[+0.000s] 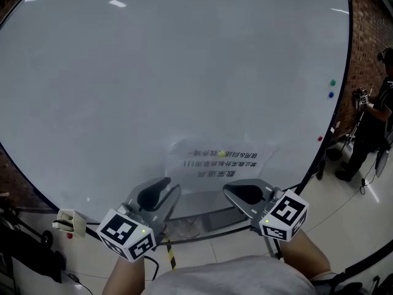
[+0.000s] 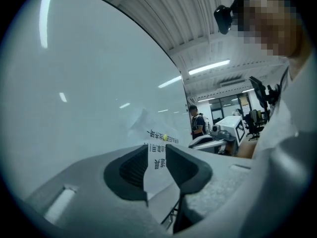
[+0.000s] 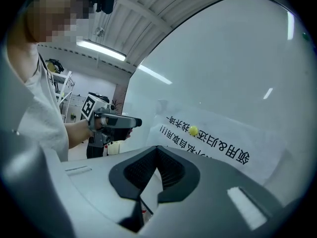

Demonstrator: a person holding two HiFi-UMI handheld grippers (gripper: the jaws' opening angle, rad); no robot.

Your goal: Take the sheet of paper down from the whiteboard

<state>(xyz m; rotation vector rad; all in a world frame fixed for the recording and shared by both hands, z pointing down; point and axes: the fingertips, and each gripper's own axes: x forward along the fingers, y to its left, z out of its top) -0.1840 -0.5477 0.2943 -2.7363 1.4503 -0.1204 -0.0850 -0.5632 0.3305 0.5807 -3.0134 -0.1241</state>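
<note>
Head view: the sheet hangs under a yellow magnet at the lower middle of the whiteboard, so nothing is down yet. Just below it, the left gripper has its jaws partly apart, gripping nothing; the right gripper is closed and empty.

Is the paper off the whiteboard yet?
Done: nothing; the sheet of paper hangs on the whiteboard under a yellow magnet. In hand: the left gripper, open, and right gripper, shut, sit near its lower edge, neither gripping. Left: grasp it, pull it free.
</note>
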